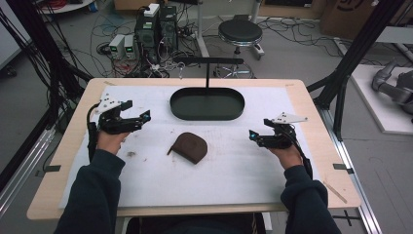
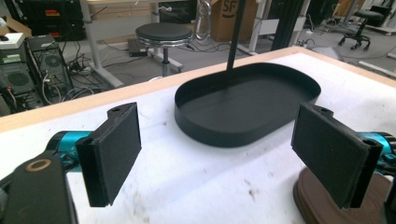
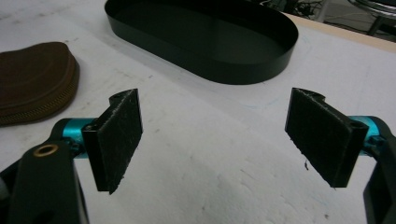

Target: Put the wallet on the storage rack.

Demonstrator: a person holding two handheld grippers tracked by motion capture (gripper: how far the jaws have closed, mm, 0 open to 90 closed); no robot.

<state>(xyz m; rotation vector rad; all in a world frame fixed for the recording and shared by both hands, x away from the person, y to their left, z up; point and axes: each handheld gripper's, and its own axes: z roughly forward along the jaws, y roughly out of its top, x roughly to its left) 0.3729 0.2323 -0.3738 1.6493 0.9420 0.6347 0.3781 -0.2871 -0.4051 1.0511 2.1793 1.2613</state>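
Pouch untouched, apparently zipped | left gripper jaws wide, empty | right gripper same

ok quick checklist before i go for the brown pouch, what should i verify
1. Left hand-held gripper open: ok, jaws wide apart, nothing between them.
2. Right hand-held gripper open: ok, jaws apart and empty.
3. Brown pouch reachable: ok, it lies flat on the white mat between the two grippers, touched by neither.
4. Pouch zipped shut: cannot tell; the zip edge shows in the right gripper view but not its full run.
5. Black oval tray free: ok, nothing lies in it.
6. Path to the pouch: ok, bare mat on both sides.
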